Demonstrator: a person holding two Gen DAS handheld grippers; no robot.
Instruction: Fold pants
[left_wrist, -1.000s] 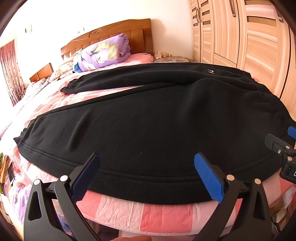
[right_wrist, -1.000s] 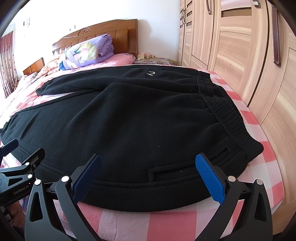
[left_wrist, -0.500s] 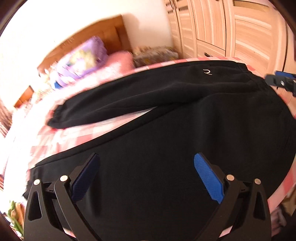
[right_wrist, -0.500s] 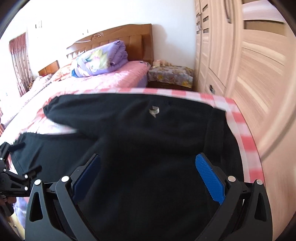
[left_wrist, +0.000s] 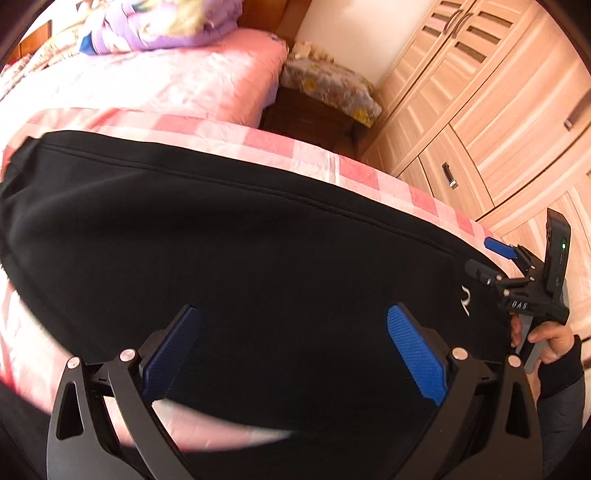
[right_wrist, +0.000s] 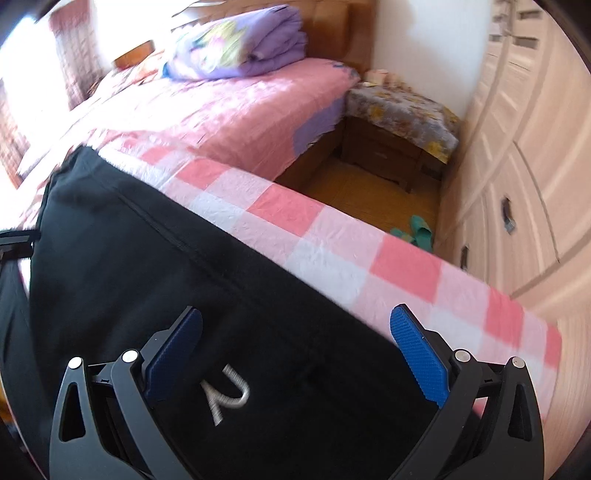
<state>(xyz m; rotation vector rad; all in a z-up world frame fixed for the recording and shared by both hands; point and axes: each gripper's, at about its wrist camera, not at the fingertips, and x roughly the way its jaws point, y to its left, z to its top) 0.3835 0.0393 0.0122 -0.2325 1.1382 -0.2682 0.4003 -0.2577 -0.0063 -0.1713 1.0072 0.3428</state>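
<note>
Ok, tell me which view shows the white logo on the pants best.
The right wrist view: the logo sits large and near centre on the pants. The left wrist view shows it small, near the right edge.

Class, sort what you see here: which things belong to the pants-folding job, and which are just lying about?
Belongs to the job:
black pants
left claw
right claw

Just lying about:
purple quilt
green slippers
nightstand
wardrobe
</note>
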